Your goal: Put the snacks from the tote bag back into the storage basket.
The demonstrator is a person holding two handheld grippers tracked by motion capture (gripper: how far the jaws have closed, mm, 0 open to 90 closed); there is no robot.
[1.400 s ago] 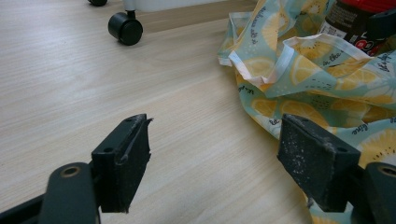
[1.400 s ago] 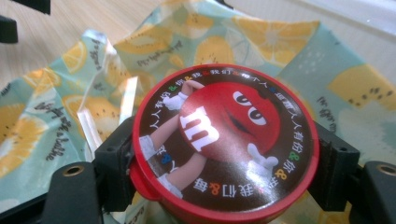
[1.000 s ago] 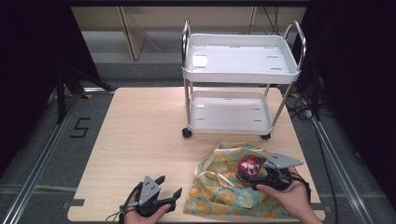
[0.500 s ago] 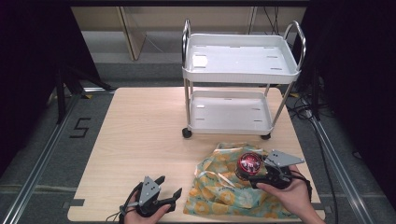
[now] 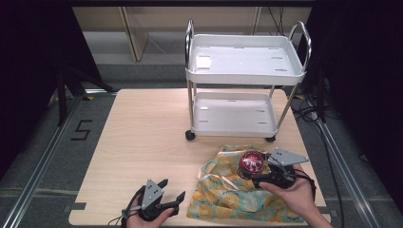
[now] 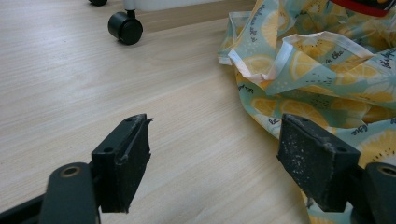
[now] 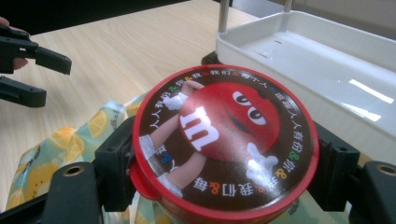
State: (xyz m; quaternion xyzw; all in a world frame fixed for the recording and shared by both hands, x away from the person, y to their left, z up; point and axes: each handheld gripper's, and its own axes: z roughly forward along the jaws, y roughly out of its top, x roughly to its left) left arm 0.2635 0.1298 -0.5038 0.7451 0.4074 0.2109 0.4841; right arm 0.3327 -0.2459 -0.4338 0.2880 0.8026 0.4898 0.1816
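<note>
The high view shows the whole layout: a white two-tier trolley stands at the 12 o'clock end of the wooden table, and a lemon-print cloth bag lies crumpled near the 5 o'clock edge. The right gripper holds a round red candy tin just above the bag, its jaws clamped on the tin's sides. The left gripper rests at about 7 o'clock, jaws spread wide with nothing between them, just beside the bag's edge.

The right gripper view alone reveals the tin's lid: glossy red rim, dark brown face, a red cartoon candy character with a white "m", and a ring of small multicoloured characters. It also shows the trolley's lower tray close behind at 1 o'clock and the left gripper's black jaws at 9 o'clock.

The left gripper view brings out the bag's white-trimmed hem, small printed lettering, and one black castor.

The tin's body is hidden below its lid, and in the left gripper view the tin is cut off at the top edge.
</note>
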